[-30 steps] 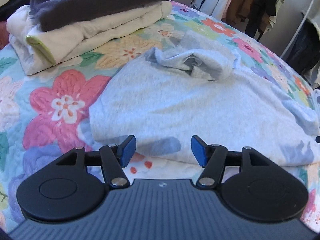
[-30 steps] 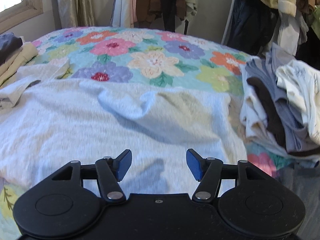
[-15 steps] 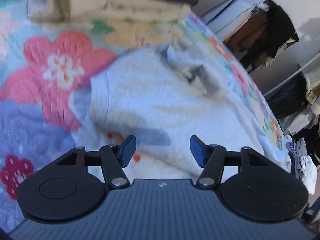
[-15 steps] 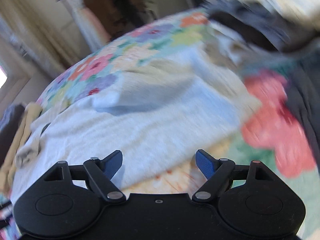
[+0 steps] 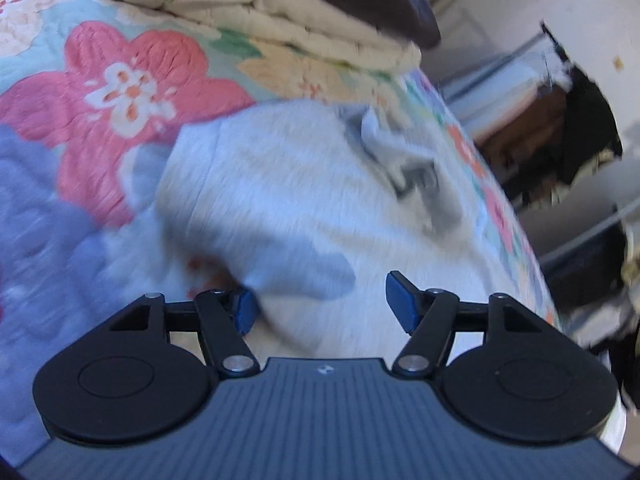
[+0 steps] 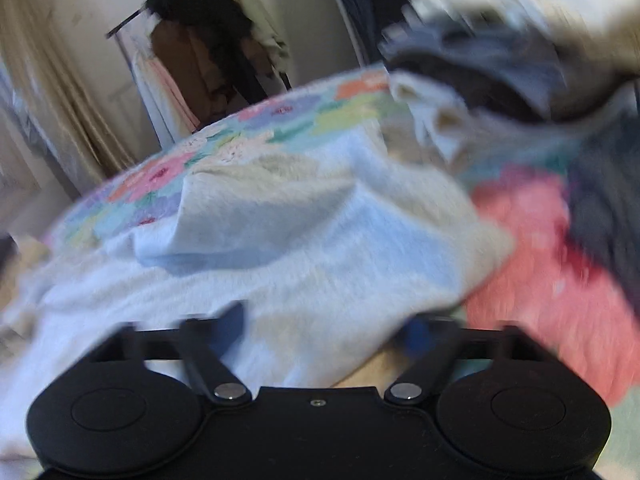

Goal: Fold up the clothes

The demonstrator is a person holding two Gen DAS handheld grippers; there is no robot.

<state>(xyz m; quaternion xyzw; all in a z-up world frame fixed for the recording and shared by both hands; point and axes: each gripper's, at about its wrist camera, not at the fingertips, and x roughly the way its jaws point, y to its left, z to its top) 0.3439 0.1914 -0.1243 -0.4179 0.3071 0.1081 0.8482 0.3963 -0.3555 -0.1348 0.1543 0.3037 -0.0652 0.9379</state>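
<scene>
Bedspread point(image 5: 120, 80) with large flowers covers the bed and carries everything else. Spread across its middle lies the pale grey garment point(image 5: 304, 200), its near hem running along the bed's front edge and its left side edge curving beside the pink flower; a bunched fold sits toward its far end. In the right wrist view the same garment point(image 6: 320, 248) ends at a corner next to a red flower, with a loose flap lying over its far part.

A stack of folded clothes point(image 5: 280, 20), cream below and dark on top, sits beyond the garment's left side, apart from it. A heap of unfolded clothes point(image 6: 500, 72) crowds the bed just past the garment's right corner. Bare quilt shows between garment and stack, and at the far side of the bed.

The left gripper point(image 5: 320, 306) is at the near hem, jaws spread, cloth between them but the pads not pressing it. The right gripper point(image 6: 328, 332) is badly blurred; its jaws have just been closing with the hem between them, and I cannot tell whether they grip it.
</scene>
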